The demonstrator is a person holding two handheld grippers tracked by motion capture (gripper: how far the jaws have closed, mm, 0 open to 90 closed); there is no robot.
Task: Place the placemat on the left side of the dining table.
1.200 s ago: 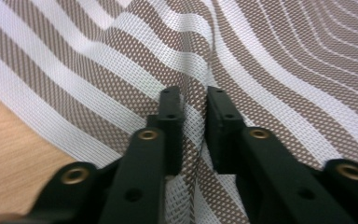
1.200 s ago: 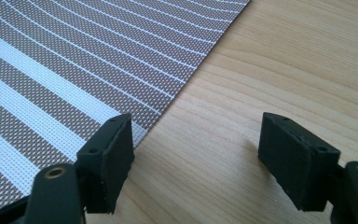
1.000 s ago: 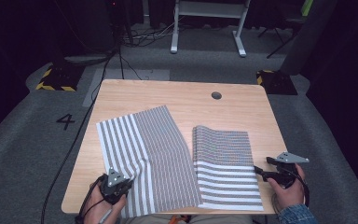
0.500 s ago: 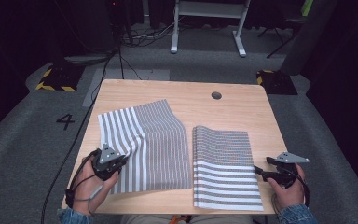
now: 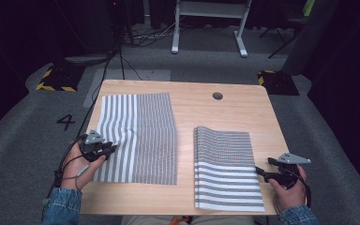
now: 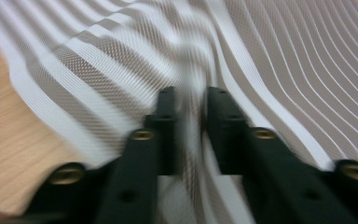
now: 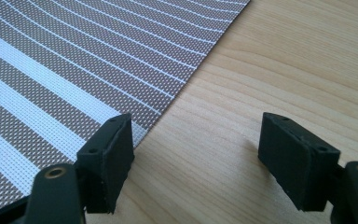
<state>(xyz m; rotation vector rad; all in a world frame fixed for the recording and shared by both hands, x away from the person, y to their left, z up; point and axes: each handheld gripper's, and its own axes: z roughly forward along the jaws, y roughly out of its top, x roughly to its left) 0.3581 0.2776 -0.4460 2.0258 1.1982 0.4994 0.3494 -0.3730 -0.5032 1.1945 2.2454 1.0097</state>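
Two striped grey-and-white mats lie on the wooden table (image 5: pixel 192 98). The left mat (image 5: pixel 140 136) lies spread out flat, and my left gripper (image 5: pixel 108 150) sits at its near left edge. In the left gripper view the jaws (image 6: pixel 190 112) have just been opening; a narrow gap shows, with the blurred mat (image 6: pixel 284 70) running between the pads and not pinched. The right mat (image 5: pixel 225 164) lies folded, its fold on the left. My right gripper (image 5: pixel 262 165) rests at its right edge, wide open (image 7: pixel 205 149), one jaw over the mat's corner (image 7: pixel 74 70), the other over bare wood (image 7: pixel 284 70).
A round cable hole (image 5: pixel 217 95) sits near the table's far edge. A strip of bare wood separates the two mats. Beyond the table stand a white desk frame (image 5: pixel 206 28), floor cables, and a painted number (image 5: pixel 65 122) on the carpet at the left.
The left mat, first overlapping the right one, has been drawn leftward and now lies flat and apart from it. My left gripper went left with it and its jaws parted. The right gripper stayed still.
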